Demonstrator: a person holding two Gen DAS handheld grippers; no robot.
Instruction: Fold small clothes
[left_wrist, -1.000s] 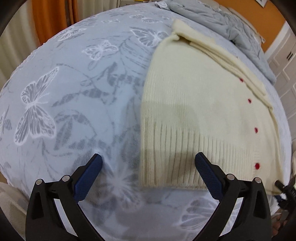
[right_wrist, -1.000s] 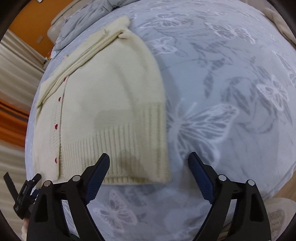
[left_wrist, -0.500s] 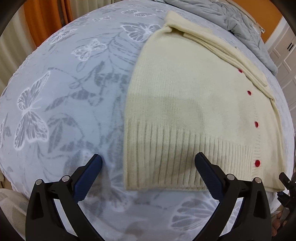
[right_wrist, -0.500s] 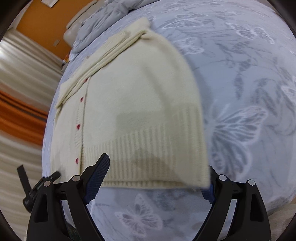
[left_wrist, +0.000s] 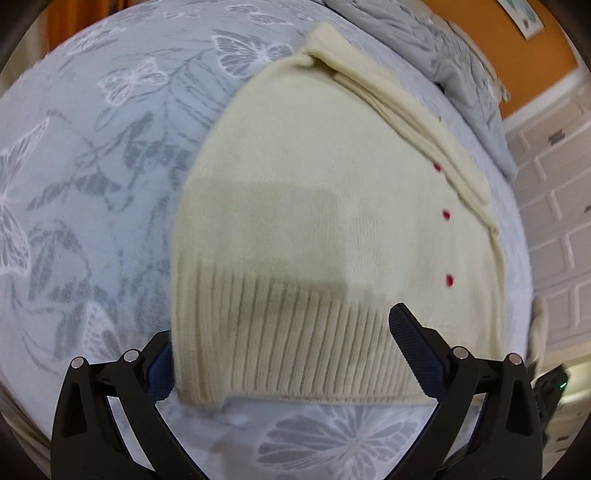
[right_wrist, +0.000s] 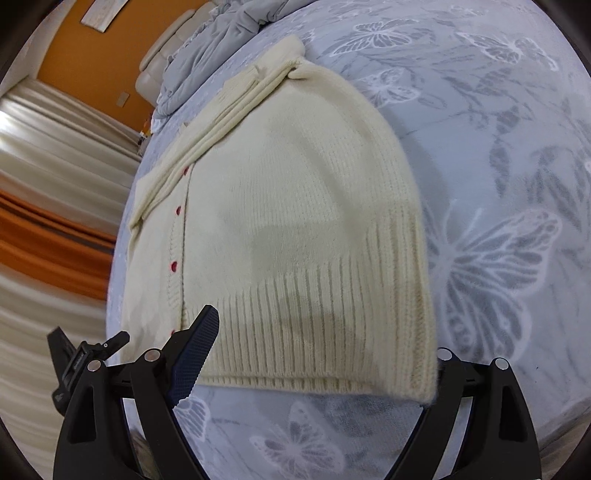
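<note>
A cream knit cardigan (left_wrist: 314, 221) with red buttons (left_wrist: 448, 280) lies flat on the butterfly-print bedspread (left_wrist: 92, 184), sleeves folded in along its far edge. My left gripper (left_wrist: 288, 358) stands open across the ribbed hem: its right fingertip (left_wrist: 410, 343) is over the knit, and its left pad (left_wrist: 160, 373) is partly hidden behind the hem's left corner. In the right wrist view the cardigan (right_wrist: 295, 203) fills the middle. My right gripper (right_wrist: 314, 363) is open wide, its left fingertip (right_wrist: 197, 350) over the hem. The hem's right corner hides its right fingertip.
A crumpled grey quilt (left_wrist: 443, 48) lies at the bed's far end below an orange wall. White panelled doors (left_wrist: 554, 221) stand past the bed's right side, and cream and orange curtains (right_wrist: 55, 184) hang past the other side. Bedspread (right_wrist: 517, 184) stretches beside the cardigan.
Both grippers have swung inward over the cardigan's hem. Each now straddles the ribbing, with its outer finger at a hem corner instead of over the bare bedspread.
</note>
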